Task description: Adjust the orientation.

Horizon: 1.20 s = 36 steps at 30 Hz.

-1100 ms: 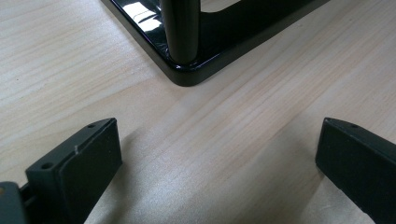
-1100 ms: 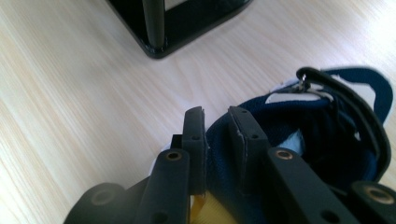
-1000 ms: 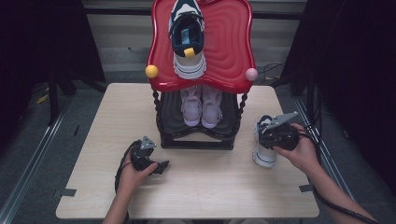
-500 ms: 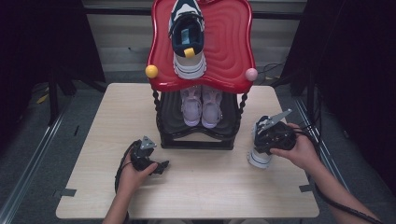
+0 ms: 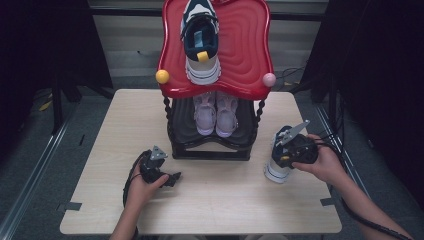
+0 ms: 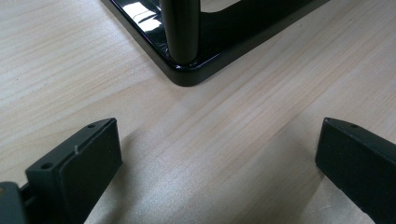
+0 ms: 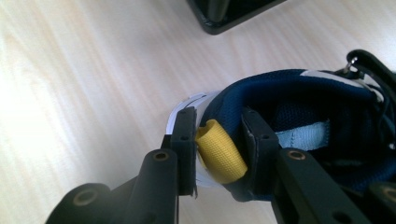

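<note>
A navy and white sneaker (image 5: 276,171) stands on the table at the right of the rack. My right gripper (image 5: 289,149) is over its heel. In the right gripper view the right gripper (image 7: 219,123) has one jaw outside the heel and one inside the navy collar (image 7: 303,100), pinching the heel wall and its yellow pull tab (image 7: 219,154). Its jaws have just been closing on that heel. My left gripper (image 5: 172,179) lies on the table by the rack's front left corner. In its own view the left gripper (image 6: 219,140) is open over bare wood.
A two-tier rack has a red top shelf (image 5: 245,55) with a matching navy sneaker (image 5: 201,40) on it. A pair of pale pink shoes (image 5: 216,112) sits on the black lower shelf. The rack's black base corner (image 6: 187,70) lies just beyond my left jaws.
The sneaker's visible end has shifted slightly left and nearer under the right gripper, whose jaws now pinch the heel. The left hand and gripper have not moved.
</note>
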### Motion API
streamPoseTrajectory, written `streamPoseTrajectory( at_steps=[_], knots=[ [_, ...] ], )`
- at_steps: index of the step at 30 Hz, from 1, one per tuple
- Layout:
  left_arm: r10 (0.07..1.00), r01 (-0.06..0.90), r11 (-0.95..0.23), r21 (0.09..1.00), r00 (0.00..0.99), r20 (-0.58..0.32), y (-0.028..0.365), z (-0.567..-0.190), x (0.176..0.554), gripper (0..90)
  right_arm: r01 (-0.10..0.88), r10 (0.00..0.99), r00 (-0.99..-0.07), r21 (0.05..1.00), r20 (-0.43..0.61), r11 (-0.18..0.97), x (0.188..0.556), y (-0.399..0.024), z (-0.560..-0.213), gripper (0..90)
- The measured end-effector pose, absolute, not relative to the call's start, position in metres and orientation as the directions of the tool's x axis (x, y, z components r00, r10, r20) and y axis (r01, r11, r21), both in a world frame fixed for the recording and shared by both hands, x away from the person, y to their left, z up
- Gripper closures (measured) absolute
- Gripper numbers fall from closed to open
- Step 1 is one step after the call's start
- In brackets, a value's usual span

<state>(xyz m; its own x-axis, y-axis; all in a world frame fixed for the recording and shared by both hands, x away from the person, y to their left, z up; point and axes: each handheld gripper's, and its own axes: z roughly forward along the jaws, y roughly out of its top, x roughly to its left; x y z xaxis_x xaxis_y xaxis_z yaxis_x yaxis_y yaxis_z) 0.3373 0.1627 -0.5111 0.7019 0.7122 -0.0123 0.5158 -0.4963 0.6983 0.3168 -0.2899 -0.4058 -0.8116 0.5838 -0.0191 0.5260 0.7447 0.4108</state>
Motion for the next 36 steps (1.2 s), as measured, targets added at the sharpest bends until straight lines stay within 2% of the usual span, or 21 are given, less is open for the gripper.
streamPoseTrajectory(
  at_steps=[3,7,10,17,24,27,29,36],
  knots=[
    [0.712,0.516,-0.496,0.698,0.702,-0.012,0.163,-0.511,0.337,0.0,0.535,0.584,-0.812,0.390,-0.007,0.749,0.316,-0.288,-0.405,68.3],
    [0.712,0.516,-0.496,0.698,0.702,-0.013,0.163,-0.511,0.337,0.0,0.565,0.595,-0.803,0.335,0.014,0.754,0.320,-0.287,-0.405,57.4],
    [0.712,0.516,-0.496,0.698,0.702,-0.013,0.163,-0.511,0.337,0.0,0.557,0.576,-0.817,0.285,0.020,0.780,0.325,-0.284,-0.409,53.4],
    [0.712,0.516,-0.496,0.698,0.702,-0.012,0.163,-0.511,0.337,0.0,0.582,0.582,-0.811,0.195,0.063,0.789,0.336,-0.279,-0.415,56.8],
    [0.712,0.516,-0.496,0.698,0.702,-0.012,0.163,-0.511,0.337,0.0,0.565,0.556,-0.825,0.119,0.100,0.817,0.343,-0.272,-0.421,57.5],
    [0.712,0.516,-0.496,0.698,0.702,-0.012,0.163,-0.511,0.337,0.0,0.540,0.533,-0.841,0.107,0.089,0.835,0.344,-0.270,-0.425,57.4],
    [0.712,0.516,-0.496,0.698,0.702,-0.013,0.163,-0.511,0.337,0.0,0.557,0.548,-0.830,0.106,0.103,0.823,0.343,-0.268,-0.425,61.3],
    [0.712,0.516,-0.496,0.698,0.702,-0.013,0.163,-0.511,0.337,0.0,0.519,0.510,-0.854,0.098,0.105,0.849,0.342,-0.264,-0.424,68.6]
  ],
)
